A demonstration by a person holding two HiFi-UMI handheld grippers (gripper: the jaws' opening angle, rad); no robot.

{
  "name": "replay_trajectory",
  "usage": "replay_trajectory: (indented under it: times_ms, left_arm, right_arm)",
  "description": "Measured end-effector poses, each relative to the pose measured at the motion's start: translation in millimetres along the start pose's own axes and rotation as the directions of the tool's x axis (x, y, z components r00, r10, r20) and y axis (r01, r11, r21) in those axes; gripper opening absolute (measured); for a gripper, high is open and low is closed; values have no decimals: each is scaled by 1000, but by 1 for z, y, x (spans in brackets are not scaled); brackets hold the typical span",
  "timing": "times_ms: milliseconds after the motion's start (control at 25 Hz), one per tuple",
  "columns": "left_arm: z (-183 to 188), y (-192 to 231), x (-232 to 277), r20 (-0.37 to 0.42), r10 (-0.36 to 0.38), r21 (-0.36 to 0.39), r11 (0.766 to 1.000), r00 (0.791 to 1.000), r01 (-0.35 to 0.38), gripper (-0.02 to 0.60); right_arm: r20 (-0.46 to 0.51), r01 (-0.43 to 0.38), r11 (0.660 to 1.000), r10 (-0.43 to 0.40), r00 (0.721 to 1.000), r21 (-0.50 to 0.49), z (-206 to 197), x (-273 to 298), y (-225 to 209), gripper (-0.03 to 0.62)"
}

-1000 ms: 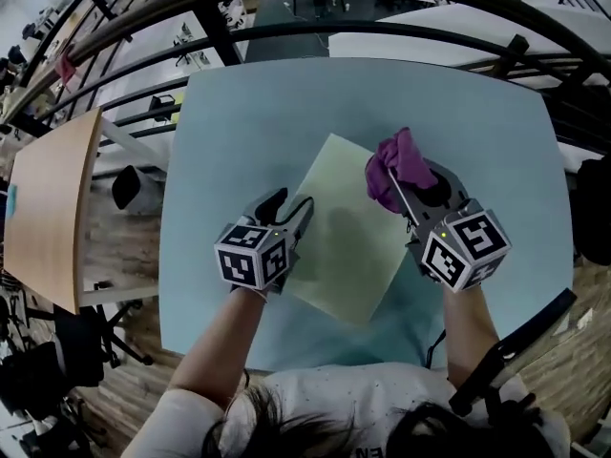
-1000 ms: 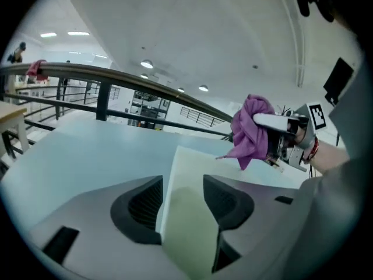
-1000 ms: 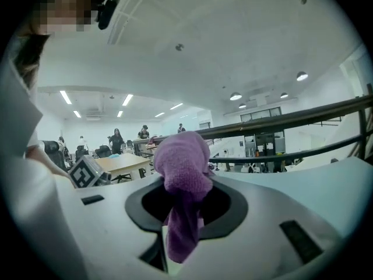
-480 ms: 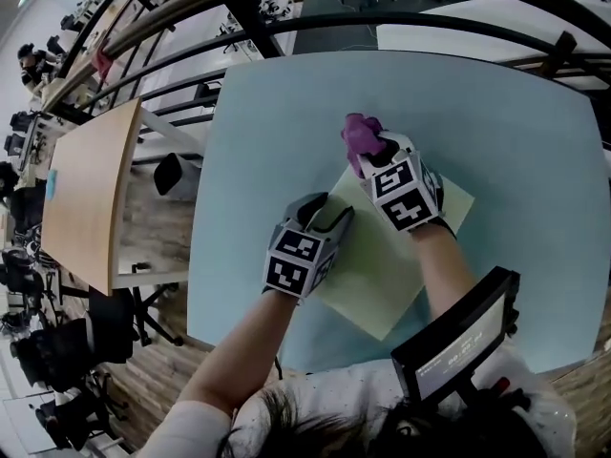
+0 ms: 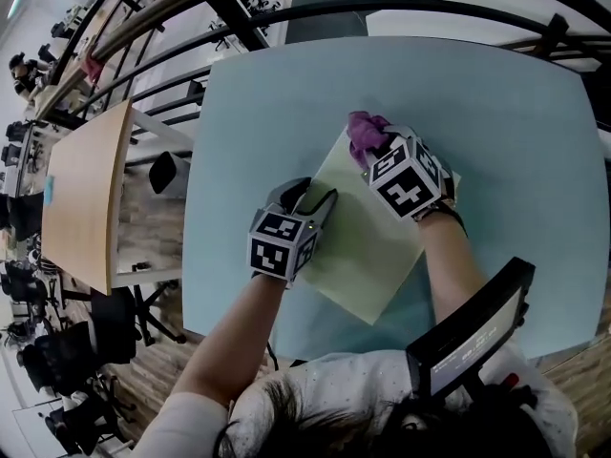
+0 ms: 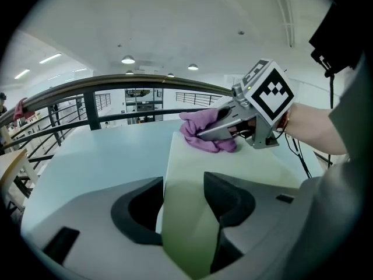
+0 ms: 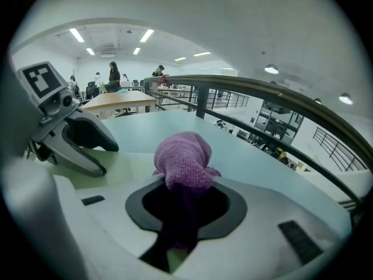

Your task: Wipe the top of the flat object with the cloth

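A pale green flat sheet [image 5: 368, 246] lies on the light blue table [image 5: 496, 93]. My right gripper [image 5: 374, 151] is shut on a purple cloth [image 5: 363, 130], and the bunched cloth [image 7: 183, 159] rests at the sheet's far corner. In the left gripper view the cloth [image 6: 204, 134] sits on the sheet [image 6: 233, 168] under the right gripper [image 6: 218, 127]. My left gripper [image 5: 313, 197] is at the sheet's left edge. Its jaws have just opened a little and stand wide, with that edge between them [image 6: 183, 200]. The left gripper [image 7: 111, 156] also shows in the right gripper view beside the sheet [image 7: 125, 165].
A wooden table [image 5: 81, 198] stands left of the blue one, across a gap with a black chair [image 5: 164, 172]. Dark curved railings [image 5: 191, 17] run behind the table's far edge. A black flat device [image 5: 473, 337] hangs near my chest at the lower right.
The right gripper has come down with the cloth onto the sheet's far corner, rolling as it went. The left gripper has stayed at the sheet's left edge.
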State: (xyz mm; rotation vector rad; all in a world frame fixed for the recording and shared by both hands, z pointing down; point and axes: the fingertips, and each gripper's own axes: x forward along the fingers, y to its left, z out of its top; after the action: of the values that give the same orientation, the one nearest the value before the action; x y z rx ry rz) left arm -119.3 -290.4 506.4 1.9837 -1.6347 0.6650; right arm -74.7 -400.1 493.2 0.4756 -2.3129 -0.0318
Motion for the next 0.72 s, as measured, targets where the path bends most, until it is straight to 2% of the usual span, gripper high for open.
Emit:
replay_trajectory:
  times_ms: [440,720]
  left_arm:
    - [-2,-1,1,4,1,1,1000,1000,-1,210]
    - [-5,1,3,3,1,0,1000,1000,-1,210]
  right_arm:
    - [-105,60,992,-49,993,108,-85,-76,-14,94]
    - [-195,40,990,-13,981,133,-111,-94,-13,94]
